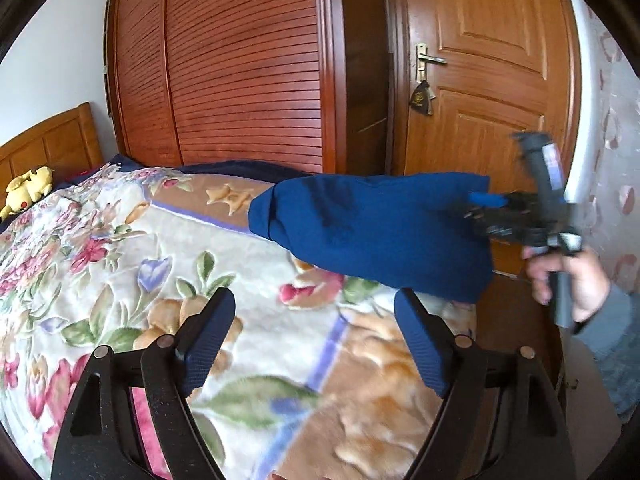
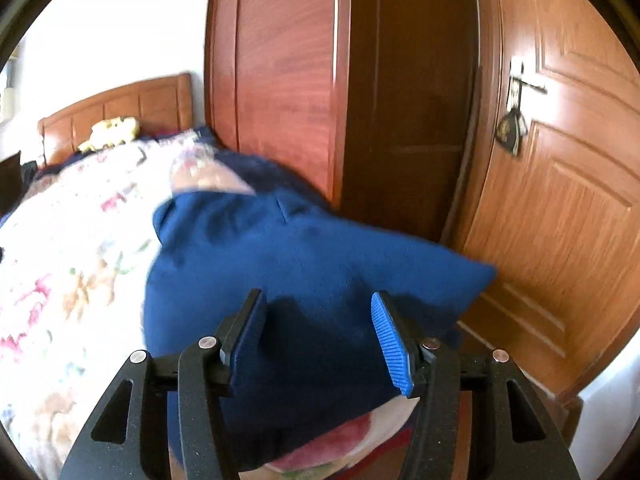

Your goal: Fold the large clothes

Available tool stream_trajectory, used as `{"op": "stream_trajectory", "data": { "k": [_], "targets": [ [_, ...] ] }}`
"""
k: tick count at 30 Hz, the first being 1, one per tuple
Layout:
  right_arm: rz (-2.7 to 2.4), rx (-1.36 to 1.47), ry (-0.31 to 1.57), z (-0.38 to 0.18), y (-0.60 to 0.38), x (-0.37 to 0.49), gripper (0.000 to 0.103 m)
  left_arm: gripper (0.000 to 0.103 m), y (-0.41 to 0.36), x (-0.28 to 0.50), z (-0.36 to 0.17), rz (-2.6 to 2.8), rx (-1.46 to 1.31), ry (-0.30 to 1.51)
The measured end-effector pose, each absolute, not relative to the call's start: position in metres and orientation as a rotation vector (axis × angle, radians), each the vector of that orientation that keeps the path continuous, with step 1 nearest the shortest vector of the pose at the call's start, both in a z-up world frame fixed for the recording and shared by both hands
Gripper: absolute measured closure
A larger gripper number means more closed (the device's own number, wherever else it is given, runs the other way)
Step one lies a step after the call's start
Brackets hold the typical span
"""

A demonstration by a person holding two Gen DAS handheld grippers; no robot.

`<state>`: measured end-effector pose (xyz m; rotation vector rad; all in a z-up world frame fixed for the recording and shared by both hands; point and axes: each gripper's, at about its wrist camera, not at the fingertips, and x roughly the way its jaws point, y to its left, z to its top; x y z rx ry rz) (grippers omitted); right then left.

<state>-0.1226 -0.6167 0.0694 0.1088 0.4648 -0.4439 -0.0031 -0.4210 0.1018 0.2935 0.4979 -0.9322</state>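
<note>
Fabric of a folded dark blue garment (image 1: pixel 372 228) lies at the corner of the bed's floral fleece blanket (image 1: pixel 120 248). Left gripper (image 1: pixel 314 340) hangs released over the blanket; right gripper (image 2: pixel 318 336) stands parted above the garment, grasping nothing.

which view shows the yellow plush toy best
The left wrist view: the yellow plush toy lies sharp against the headboard, with ears and face readable. In the right wrist view it is only a small, blurred yellow lump by the headboard.
</note>
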Motion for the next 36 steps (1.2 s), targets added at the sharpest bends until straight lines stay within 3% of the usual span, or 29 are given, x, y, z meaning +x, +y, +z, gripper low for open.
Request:
{"op": "stream_trajectory", "data": {
  "k": [5,15,26,36],
  "targets": [
    [-0.438,0.148,0.492,0.050,-0.628,-0.121,0.046,0.021,-0.403,-0.024,0.106,-0.922,0.288,0.486],
    [-0.465,0.131,0.442,0.079,-0.603,-0.140,0.046,0.020,-0.350,-0.065,0.115,-0.867,0.261,0.457],
    [-0.273,0.046,0.373,0.102,-0.475,-0.162,0.046,0.020,-0.277,-0.086,0.109,-0.690,0.232,0.431],
    [-0.027,-0.018,0.352,0.096,-0.350,-0.150,0.038,0.020,-0.191,-0.076,0.085,-0.521,0.155,0.468]
  ]
}}
